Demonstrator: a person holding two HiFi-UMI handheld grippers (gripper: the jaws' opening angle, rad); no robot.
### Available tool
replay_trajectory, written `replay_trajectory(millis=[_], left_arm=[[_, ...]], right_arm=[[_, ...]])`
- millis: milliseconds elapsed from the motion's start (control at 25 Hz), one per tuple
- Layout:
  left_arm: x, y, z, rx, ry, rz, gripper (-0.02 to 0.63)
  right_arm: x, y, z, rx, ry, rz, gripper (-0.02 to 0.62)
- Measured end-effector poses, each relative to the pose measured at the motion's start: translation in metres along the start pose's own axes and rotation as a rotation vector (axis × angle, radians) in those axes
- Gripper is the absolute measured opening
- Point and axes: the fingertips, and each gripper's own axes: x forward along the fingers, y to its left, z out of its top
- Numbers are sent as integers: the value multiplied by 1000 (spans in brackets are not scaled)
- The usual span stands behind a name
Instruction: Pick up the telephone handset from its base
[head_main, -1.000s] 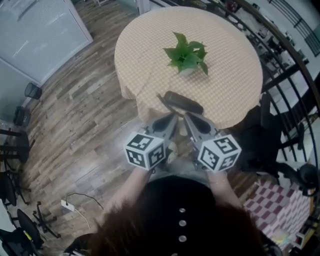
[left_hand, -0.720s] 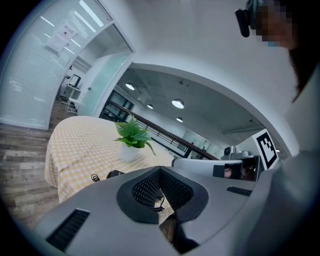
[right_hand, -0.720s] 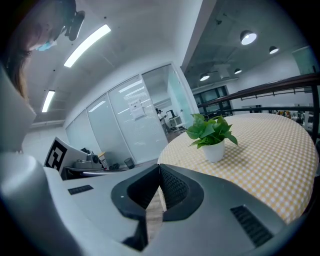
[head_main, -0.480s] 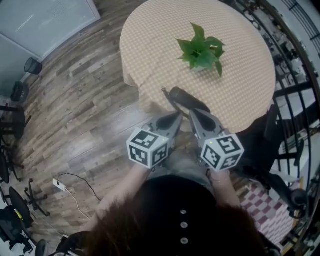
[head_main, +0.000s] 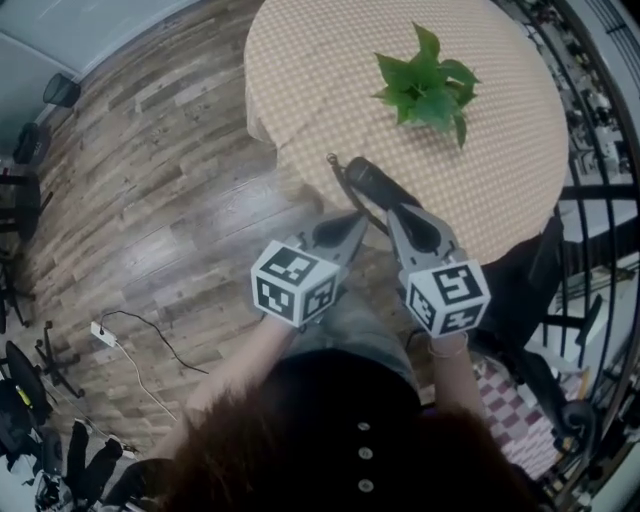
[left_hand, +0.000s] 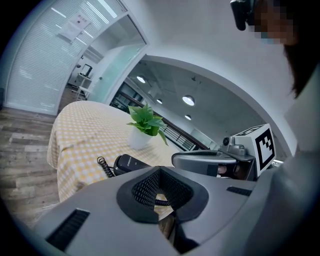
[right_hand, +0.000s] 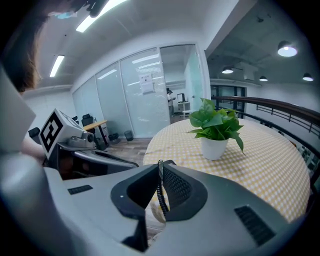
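Right, 2 hand-held grippers: left hand-held gripper (head_main: 355, 222) & right hand-held gripper (head_main: 398, 212), both w/ jaws pressed together, empty, side by side at bench (head_main: 300, 90) near edge. 1 black telephone handset (head_main: 372, 183) lies on bench just beyond tips, 1 coiled cord (left_hand: 103, 166) attached. 1 potted plant (head_main: 430, 85) further back, mid-bench
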Motion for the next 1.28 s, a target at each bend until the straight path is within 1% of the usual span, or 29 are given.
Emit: replay_trajectory(millis=[120,280,440,600,960,1280], left_arm=[[5,5,-1,-15,3,8,6],[13,12,-3,-33,4,26,6],[18,17,-10,-56,14,37,6],[23,20,-18,-75,28,46,6],[31,33,-18,-88,42,72,6],[39,38,-27,-128,53,87,6]], right_arm=[[7,-5,-4,-35,31,5,29],[17,-12,-11,-66,62,12,72],[25,-15,-17,-142,106,21,125],[36,-14,-25,-174,170,60,172],[54,-24,-42,-255,264,83,213],[65,-29,-46,-302,296,108,249]])
